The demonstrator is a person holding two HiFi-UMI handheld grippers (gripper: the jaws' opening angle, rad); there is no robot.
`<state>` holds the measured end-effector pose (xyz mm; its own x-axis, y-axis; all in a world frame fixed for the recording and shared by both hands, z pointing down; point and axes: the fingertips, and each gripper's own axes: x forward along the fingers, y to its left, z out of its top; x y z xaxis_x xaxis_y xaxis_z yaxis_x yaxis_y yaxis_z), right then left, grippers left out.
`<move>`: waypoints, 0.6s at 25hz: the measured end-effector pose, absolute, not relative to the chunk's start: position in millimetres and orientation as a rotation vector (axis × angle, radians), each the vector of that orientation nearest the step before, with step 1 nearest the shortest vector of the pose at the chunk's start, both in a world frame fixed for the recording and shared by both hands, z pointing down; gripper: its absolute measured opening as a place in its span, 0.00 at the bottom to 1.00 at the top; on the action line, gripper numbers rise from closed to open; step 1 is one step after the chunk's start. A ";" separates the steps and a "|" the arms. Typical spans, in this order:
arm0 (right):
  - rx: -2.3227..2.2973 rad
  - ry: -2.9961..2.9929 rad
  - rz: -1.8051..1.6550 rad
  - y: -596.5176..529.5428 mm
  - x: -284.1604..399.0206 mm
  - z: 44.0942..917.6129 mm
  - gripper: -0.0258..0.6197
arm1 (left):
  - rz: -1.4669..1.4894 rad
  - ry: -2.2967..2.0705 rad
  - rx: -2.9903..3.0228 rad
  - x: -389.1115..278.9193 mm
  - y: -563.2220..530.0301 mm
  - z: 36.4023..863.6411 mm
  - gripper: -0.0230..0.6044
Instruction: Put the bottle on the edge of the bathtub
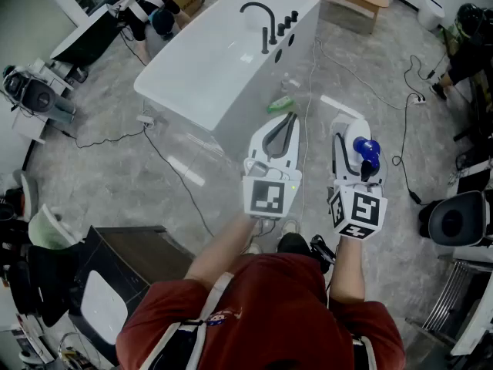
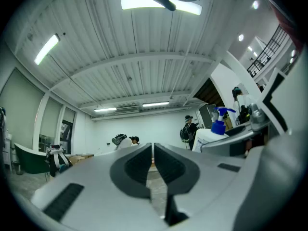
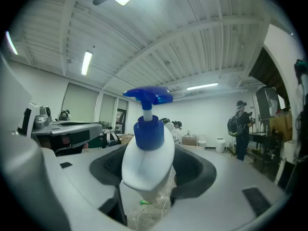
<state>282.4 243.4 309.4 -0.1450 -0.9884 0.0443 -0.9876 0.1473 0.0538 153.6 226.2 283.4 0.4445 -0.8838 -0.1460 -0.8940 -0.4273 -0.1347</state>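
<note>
In the head view the white bathtub (image 1: 202,83) with a black faucet (image 1: 259,15) stands ahead on the grey floor. My right gripper (image 1: 354,141) is shut on a white bottle with a blue pump head (image 1: 367,152), held in the air well short of the tub and to its right. In the right gripper view the bottle (image 3: 147,160) stands upright between the dark pads (image 3: 192,170), its pump pointing left. My left gripper (image 1: 289,120) hovers beside it, nearer the tub's corner. Its jaws (image 2: 152,148) are shut with nothing between them.
A green object (image 1: 281,103) and a small clear bottle (image 1: 287,83) lie on the floor by the tub's near corner. Cables (image 1: 400,141) trail across the floor. A person (image 1: 158,20) crouches behind the tub. A dark cabinet (image 1: 115,280) stands at lower left, a chair (image 1: 456,218) at right.
</note>
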 end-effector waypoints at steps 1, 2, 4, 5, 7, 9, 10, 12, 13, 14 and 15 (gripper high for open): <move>2.004 -2.329 -0.022 250.6 271.6 307.8 0.47 | 0.085 1.564 -2.495 144.7 234.3 280.7 0.08; 2.002 -2.332 -0.027 258.0 261.0 306.5 0.47 | 0.089 1.566 -2.489 136.1 242.4 278.4 0.08; 2.002 -2.338 -0.040 273.0 241.6 304.8 0.47 | 0.084 1.564 -2.485 120.0 258.9 275.9 0.08; 2.005 -2.338 -0.048 280.2 233.3 304.2 0.47 | 0.081 1.562 -2.485 112.9 266.8 275.2 0.08; 2.009 -2.337 -0.059 292.5 220.2 302.5 0.47 | 0.094 1.564 -2.483 100.2 280.0 272.2 0.08; 2.008 -2.342 -0.061 300.8 212.0 300.3 0.47 | 0.112 1.580 -2.479 90.4 288.2 268.4 0.08; 2.005 -2.344 -0.063 303.7 209.6 299.3 0.47 | 0.118 1.587 -2.479 87.2 291.0 267.0 0.08; 1.999 -2.348 -0.073 306.7 207.7 298.4 0.47 | 0.126 1.595 -2.480 84.5 294.3 266.4 0.08; 1.999 -2.352 -0.075 306.7 208.2 298.3 0.47 | 0.122 1.596 -2.476 84.9 294.5 266.8 0.08; 2.002 -2.357 -0.073 306.2 209.9 298.4 0.47 | 0.116 1.596 -2.470 86.3 294.2 267.1 0.08; 2.005 -2.362 -0.067 305.7 212.6 298.8 0.47 | 0.112 1.596 -2.466 88.5 293.8 267.3 0.08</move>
